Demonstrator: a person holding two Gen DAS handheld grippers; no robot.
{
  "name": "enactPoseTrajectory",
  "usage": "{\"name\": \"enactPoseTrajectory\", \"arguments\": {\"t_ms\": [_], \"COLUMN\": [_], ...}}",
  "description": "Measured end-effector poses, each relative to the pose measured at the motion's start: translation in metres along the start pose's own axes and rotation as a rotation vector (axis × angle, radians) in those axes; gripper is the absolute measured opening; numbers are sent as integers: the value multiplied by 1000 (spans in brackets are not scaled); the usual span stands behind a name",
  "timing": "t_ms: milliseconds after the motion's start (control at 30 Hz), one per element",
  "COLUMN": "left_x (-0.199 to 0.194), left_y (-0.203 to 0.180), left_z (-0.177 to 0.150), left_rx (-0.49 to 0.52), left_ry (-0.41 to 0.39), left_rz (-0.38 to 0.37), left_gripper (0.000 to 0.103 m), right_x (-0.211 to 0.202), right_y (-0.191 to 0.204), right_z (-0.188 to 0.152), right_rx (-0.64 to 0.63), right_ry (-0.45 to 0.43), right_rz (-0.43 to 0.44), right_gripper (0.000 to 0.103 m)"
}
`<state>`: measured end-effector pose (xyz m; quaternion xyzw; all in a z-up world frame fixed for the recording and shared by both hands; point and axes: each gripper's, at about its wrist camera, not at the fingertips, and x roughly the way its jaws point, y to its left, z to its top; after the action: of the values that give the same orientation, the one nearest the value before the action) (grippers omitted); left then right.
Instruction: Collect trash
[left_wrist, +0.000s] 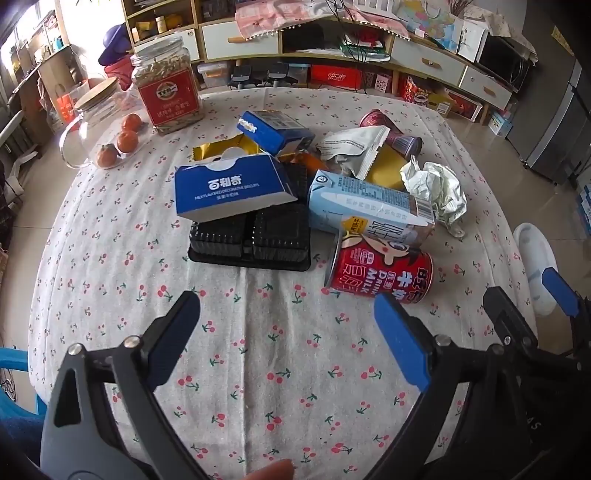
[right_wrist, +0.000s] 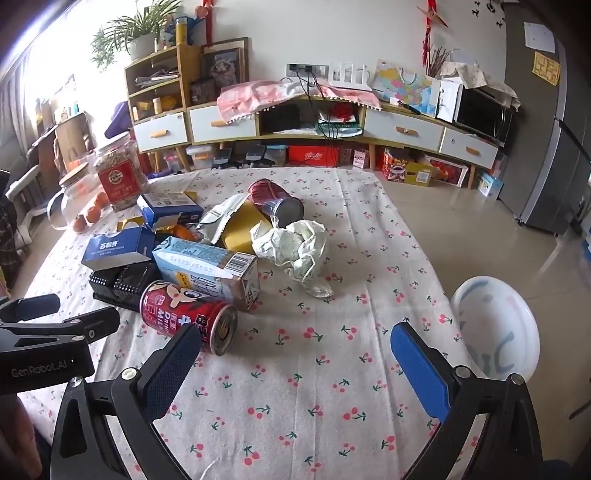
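Observation:
A pile of trash lies on the cherry-print tablecloth (left_wrist: 280, 354): a red milk can (left_wrist: 380, 269) on its side, a light blue carton (left_wrist: 365, 206), a blue biscuit box (left_wrist: 231, 190) over a black plastic tray (left_wrist: 251, 240), crumpled paper (left_wrist: 434, 188) and a dark can (left_wrist: 391, 131). My left gripper (left_wrist: 288, 328) is open and empty, short of the pile. My right gripper (right_wrist: 295, 354) is open and empty, its left finger close to the red can (right_wrist: 188, 315). The crumpled paper (right_wrist: 295, 251) lies ahead of it.
A white bin (right_wrist: 495, 328) stands on the floor off the table's right edge. At the far left of the table stand a jar with a red label (left_wrist: 166, 86), a glass jar (left_wrist: 98, 118) and small oranges (left_wrist: 122, 142). Cabinets line the back wall.

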<state>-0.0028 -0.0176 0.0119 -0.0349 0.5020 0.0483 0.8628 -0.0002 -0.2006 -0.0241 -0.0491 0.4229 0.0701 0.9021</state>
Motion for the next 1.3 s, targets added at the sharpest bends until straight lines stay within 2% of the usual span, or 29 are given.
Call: {"name": "enactPoseTrajectory", "arguments": {"t_ms": [333, 367, 833, 1300], "left_x": [1, 1, 2, 2], "left_y": [-2, -2, -3, -3], "left_z": [-1, -1, -2, -2], "left_rx": [18, 19, 22, 23], "left_ry": [1, 1, 0, 0], "left_rz": [-2, -3, -2, -2], "left_gripper": [95, 95, 95, 95], "right_x": [1, 1, 0, 1], "right_y": [0, -2, 2, 1], "right_z": [0, 1, 0, 0], "right_rx": [-4, -13, -25, -29], "right_ry": [6, -25, -39, -30], "right_rz": [2, -17, -23, -22], "right_gripper": [103, 103, 103, 103]}}
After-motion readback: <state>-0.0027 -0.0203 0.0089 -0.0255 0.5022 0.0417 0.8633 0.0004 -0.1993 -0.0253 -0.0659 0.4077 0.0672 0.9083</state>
